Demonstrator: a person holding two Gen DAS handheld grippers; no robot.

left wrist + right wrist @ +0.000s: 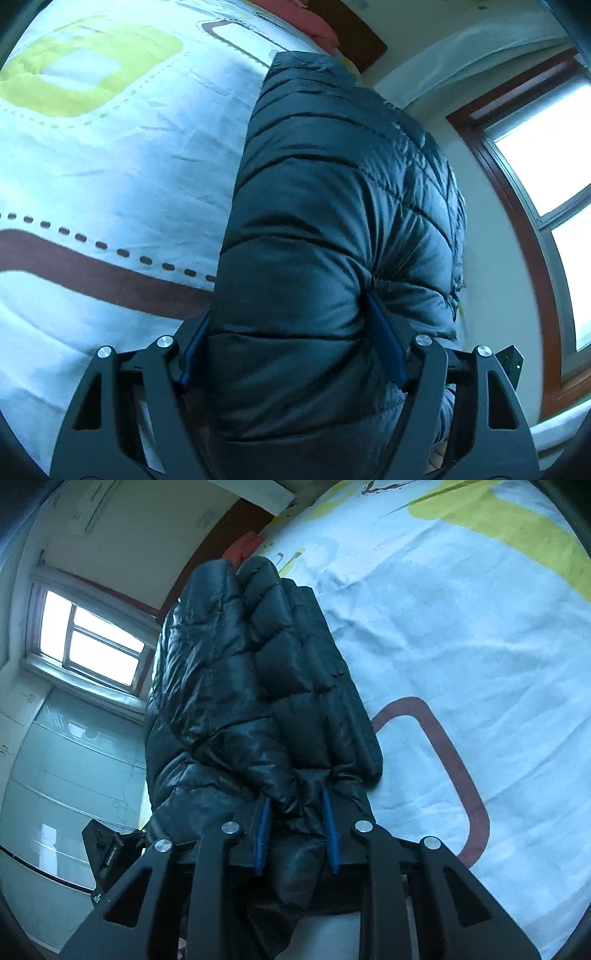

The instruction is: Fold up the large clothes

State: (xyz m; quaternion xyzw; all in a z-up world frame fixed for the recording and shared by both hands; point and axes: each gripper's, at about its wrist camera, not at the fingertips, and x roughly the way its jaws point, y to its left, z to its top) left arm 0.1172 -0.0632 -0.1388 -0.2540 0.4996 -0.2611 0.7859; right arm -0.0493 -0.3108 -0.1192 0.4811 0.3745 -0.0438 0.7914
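A black quilted puffer jacket (332,206) is lifted over a pale bed sheet (110,158). My left gripper (291,332) is shut on a thick fold of the jacket, which bulges between its blue pads (388,339) and hides the fingertips. In the right wrist view the same jacket (240,686) hangs bunched up. My right gripper (295,812) is shut on a narrower fold of the jacket between its blue pads (263,830). The jacket's far end touches the sheet (461,627).
The sheet has brown lines (469,794) and yellow-green patches (88,70). A red pillow (314,22) and a dark headboard (351,33) lie at the far end. A window with a brown frame (535,184) is beside the bed. Pale cabinet doors (74,760) stand below the window.
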